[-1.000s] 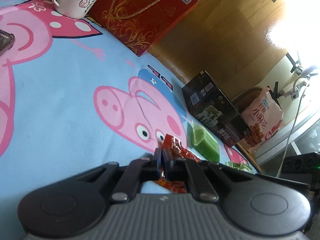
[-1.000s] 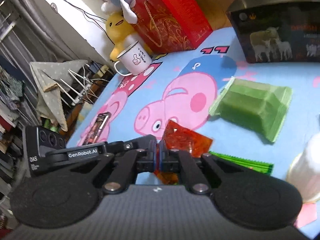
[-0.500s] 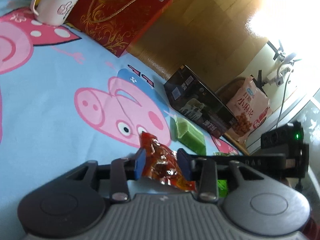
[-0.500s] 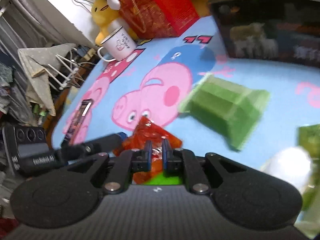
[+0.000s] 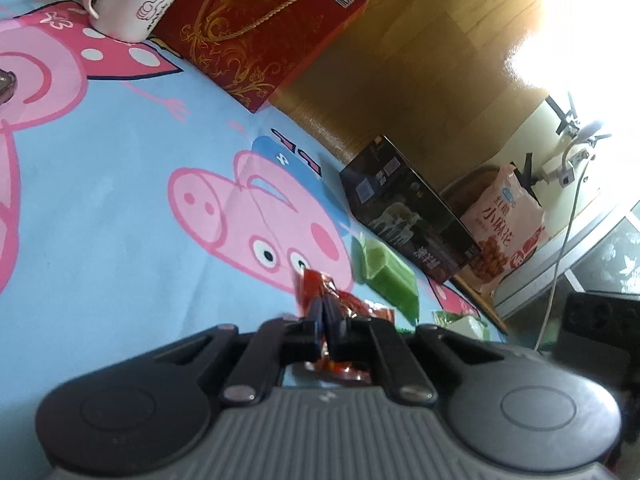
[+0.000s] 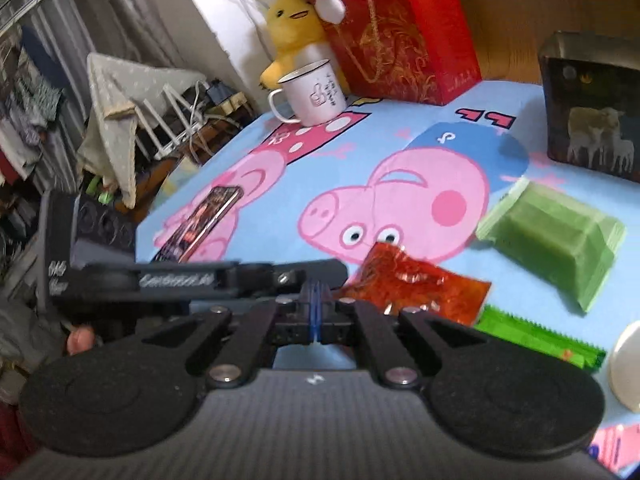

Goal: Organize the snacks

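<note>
Surface: cartoon-pig cloth (image 5: 120, 220) over a table, boxes along its far edge.
Left wrist view: left gripper (image 5: 325, 309) has just closed, pinching the red snack packet (image 5: 320, 286) by one end, probably to lift it away from the green packet (image 5: 386, 276).
Right wrist view: right gripper (image 6: 315, 307) pressed together on nothing; the packet (image 6: 416, 284) lies beside it on the cloth (image 6: 280, 184), near the green packet (image 6: 554, 236).
Judgement: right hand seems to be leaving the pick to the left.
</note>
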The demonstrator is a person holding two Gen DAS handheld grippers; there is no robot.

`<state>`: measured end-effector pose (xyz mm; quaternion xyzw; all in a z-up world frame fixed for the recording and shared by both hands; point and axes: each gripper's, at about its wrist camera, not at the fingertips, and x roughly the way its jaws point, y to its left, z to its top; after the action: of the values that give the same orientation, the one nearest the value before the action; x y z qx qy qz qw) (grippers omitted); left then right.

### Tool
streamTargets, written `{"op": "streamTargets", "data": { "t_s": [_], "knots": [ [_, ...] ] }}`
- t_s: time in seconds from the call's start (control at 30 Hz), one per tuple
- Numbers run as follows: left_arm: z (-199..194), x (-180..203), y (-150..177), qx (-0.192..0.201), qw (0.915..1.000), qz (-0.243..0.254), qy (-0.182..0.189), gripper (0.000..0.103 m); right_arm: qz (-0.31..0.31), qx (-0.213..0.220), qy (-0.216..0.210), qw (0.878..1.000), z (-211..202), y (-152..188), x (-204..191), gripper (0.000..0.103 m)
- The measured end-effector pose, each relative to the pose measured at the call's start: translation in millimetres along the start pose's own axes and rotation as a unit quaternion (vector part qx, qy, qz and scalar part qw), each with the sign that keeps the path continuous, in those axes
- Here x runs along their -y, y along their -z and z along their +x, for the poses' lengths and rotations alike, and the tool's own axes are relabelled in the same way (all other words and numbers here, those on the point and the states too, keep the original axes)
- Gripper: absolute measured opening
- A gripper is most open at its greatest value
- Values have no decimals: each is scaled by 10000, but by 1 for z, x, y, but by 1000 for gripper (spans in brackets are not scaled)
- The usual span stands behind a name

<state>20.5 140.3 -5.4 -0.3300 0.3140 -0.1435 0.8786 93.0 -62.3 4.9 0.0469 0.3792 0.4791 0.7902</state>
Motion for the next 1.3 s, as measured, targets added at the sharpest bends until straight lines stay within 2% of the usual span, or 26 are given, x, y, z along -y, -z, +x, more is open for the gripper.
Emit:
{"op": "streamTargets", "data": {
  "t_s": [0.13,0.23,0.37,0.47,0.6,0.67,0.73,0.8,0.9,0.93,1.07,1.17,1.3],
  "knots": [
    [0,1,0,9,10000,27,89,3,-589,-165,225,9979,-5,16,-15,10],
    [-1,4,1,32,9997,76,219,3,-788,-276,358,9959,-10,29,-17,10],
    [6,14,2,-106,9988,106,456,3,-1136,-60,1148,9869,-19,37,-15,10],
    [12,26,2,-141,9981,258,544,3,-1409,123,1866,9722,-22,37,-8,11],
    [16,35,0,-131,9976,350,576,3,-1899,190,2052,9599,-16,41,-13,38],
    [13,36,-2,-62,9981,352,508,3,-2138,248,2145,9527,-11,43,-15,41],
    [8,31,-6,29,9989,292,353,10,-2267,275,2190,9486,-10,43,-16,43],
    [2,24,-12,56,9997,179,151,16,-2240,292,2149,9501,-10,41,-13,44],
    [-3,13,-16,-18,10000,-51,20,35,-2067,299,2092,9553,-11,35,-5,51],
    [-1,11,-16,-68,9999,-98,30,37,-1982,303,2069,9576,-10,34,-5,55],
    [13,11,-10,-279,9996,-87,-40,34,-1129,398,1693,9783,-16,24,22,59],
    [18,14,-9,-264,9996,-15,-63,34,-955,446,1596,9815,-13,15,30,58],
    [23,12,-14,-315,9995,-57,6,39,-1091,470,1513,9813,-2,14,21,57]
  ]
}}
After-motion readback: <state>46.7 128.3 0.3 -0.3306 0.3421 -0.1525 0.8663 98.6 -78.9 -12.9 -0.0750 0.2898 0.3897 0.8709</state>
